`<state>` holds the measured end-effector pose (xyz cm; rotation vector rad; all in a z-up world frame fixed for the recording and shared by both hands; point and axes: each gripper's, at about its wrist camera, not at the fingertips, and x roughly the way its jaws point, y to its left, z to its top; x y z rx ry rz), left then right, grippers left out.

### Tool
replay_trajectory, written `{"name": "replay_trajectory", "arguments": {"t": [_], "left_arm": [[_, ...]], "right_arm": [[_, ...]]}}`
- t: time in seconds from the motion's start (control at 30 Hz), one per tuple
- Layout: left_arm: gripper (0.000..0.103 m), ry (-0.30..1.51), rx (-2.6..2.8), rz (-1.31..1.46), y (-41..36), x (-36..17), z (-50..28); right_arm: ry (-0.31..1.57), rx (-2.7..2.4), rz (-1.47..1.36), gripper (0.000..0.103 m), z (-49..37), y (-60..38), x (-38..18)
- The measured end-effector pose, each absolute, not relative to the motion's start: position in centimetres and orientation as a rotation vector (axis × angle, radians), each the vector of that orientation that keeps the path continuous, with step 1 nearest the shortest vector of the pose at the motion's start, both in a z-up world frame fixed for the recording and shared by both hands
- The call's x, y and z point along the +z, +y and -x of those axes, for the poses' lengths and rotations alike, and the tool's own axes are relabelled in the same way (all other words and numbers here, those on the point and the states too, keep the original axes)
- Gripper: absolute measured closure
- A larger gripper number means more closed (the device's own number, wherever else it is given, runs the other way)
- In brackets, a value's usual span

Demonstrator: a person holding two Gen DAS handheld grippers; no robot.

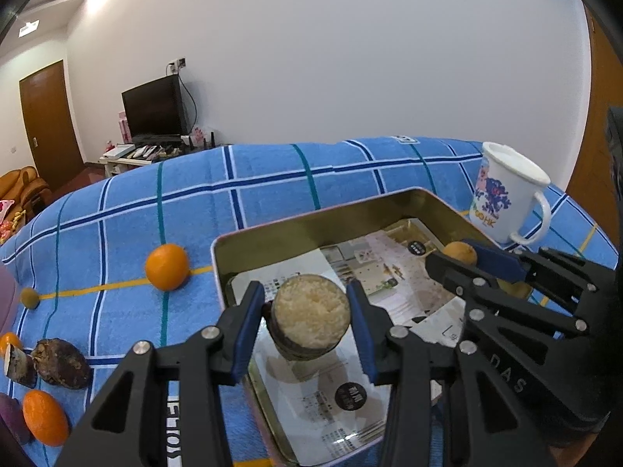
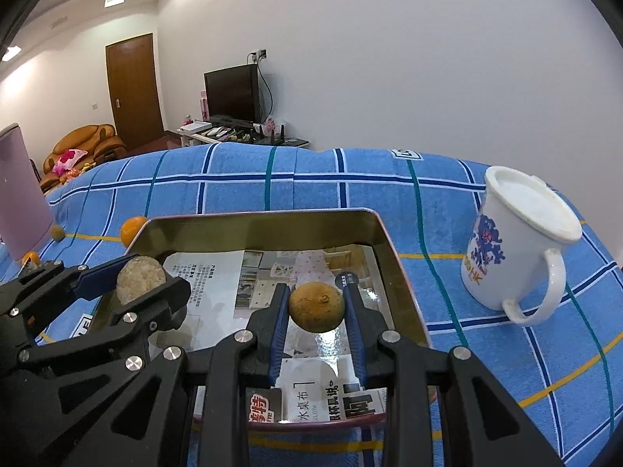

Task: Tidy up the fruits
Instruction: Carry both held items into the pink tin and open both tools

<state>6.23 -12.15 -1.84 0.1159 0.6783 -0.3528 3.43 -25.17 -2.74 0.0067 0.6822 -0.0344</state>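
Left wrist view: I'm clamping my left gripper (image 1: 307,317) on a cut fruit piece (image 1: 309,317), pale pulpy face toward the lens, dark rind at its sides, blue pads pressing both sides. It's hanging over the near left part of the tin tray (image 1: 311,218). My right gripper (image 2: 316,307) is pinching a small brownish citrus (image 2: 317,306) between narrow pads, over the tray's middle. Neither piece is down yet. I'm seeing no fruit lying on the tray's paper lining (image 2: 210,272), so I'm judging nothing is stored so far.

Waiting on the blue checked cloth (image 1: 272,179) left of the tray: a round orange (image 1: 167,267), a small greenish fruit (image 1: 29,297), a dark wrinkled fruit (image 1: 62,364), another orange (image 1: 44,417), plus partly cropped bits at the left edge. A white mug (image 2: 514,249) is sitting right of the tray. Early stage, most sorting is remaining.
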Motion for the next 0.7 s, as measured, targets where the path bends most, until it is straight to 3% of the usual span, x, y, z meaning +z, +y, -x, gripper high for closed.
{"name": "replay_trajectory", "arguments": {"t": [0.27, 0.37, 0.47, 0.63, 0.7], "left_arm": [[0.057, 0.686, -0.333, -0.113, -12.1, -2.0, -6.5], [0.055, 0.669, -0.308, -0.117, -12.1, -1.9, -6.3], [0.048, 0.632, -0.289, -0.126, -12.1, -1.5, -5.8], [0.020, 0.582, -0.238, -0.105, -11.4, -0.9, -5.3], [0.013, 0.556, -0.217, -0.094, -10.9, -0.4, -5.0]], "right_arm": [[0.704, -0.006, -0.045, 0.073, -4.0, -25.4, -3.2], [0.714, -0.008, -0.062, 0.067, -4.2, -25.6, -3.3], [0.698, -0.020, -0.085, 0.055, -4.0, -26.1, -3.1], [0.643, -0.024, -0.150, 0.052, -3.2, -27.2, -2.2], [0.613, -0.009, -0.178, 0.043, -2.9, -27.6, -1.9]]}}
